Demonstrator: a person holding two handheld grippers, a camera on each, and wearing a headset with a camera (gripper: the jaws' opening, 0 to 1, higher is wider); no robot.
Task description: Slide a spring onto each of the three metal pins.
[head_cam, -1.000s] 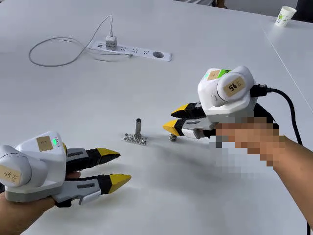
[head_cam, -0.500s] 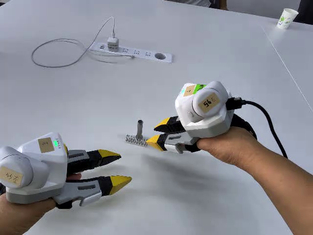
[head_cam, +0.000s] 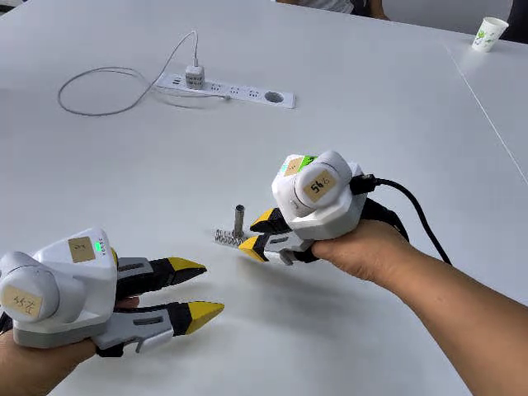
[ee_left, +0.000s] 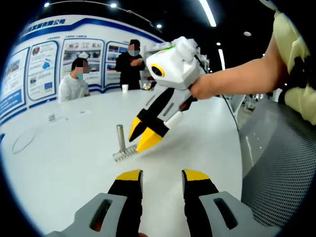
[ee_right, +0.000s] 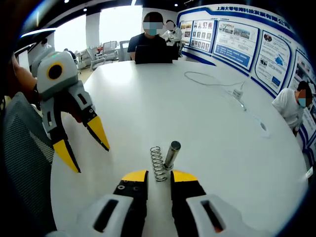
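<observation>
Right gripper (head_cam: 254, 234) has moved left across the white table (head_cam: 371, 115). Its tips are now just beside the spring (head_cam: 225, 238), at 4 o'clock of the upright pin (head_cam: 239, 216). Jaws narrowly parted, nothing between them. The spring lies flat at the pin's 7 o'clock, not yet threaded, so picking it up looks like the next step.

Left gripper (head_cam: 210, 287) sits at 7 o'clock, jaws spread and empty.

Power strip (head_cam: 227, 87) at 11 o'clock, paper cup (head_cam: 490, 33) at 1 o'clock. Display boards (ee_right: 247, 37) line the walls.

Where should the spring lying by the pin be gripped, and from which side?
Probably pinch the spring across its coils at mid-length, coming from above: it lies flat, with the upright pin close beside one flank.
</observation>
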